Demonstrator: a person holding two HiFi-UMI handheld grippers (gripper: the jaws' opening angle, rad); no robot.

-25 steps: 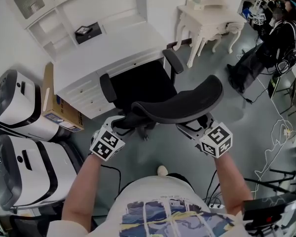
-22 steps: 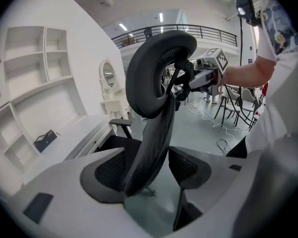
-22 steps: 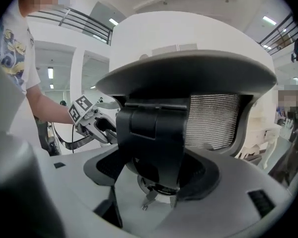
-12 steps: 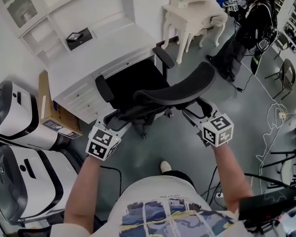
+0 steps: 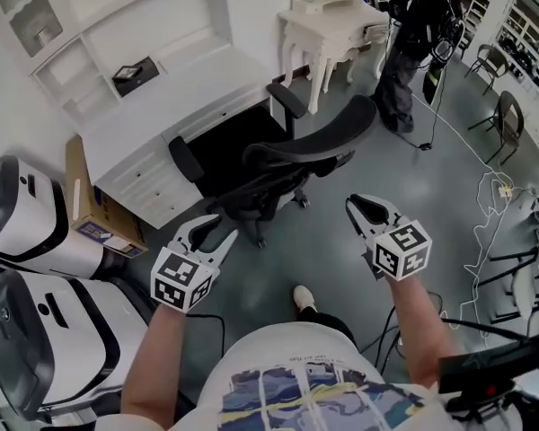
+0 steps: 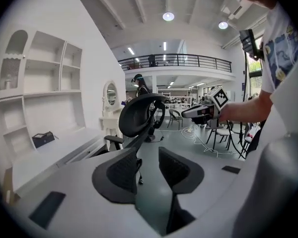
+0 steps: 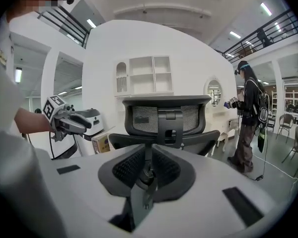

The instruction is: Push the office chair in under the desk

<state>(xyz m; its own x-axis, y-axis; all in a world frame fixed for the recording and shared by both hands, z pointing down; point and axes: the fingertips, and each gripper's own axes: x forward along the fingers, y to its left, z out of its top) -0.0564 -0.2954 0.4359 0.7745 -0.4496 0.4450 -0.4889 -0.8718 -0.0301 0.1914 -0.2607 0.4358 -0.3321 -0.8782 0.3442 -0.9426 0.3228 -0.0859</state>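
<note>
A large hall set up as a test lab is indicated: a white desk [image 5: 202,79] and ornate dressing table [image 5: 332,21] are staged at twelve o'clock, cables [image 5: 496,187] are strewn at three o'clock, a railed mezzanine [image 6: 175,61] is seen beyond
</note>
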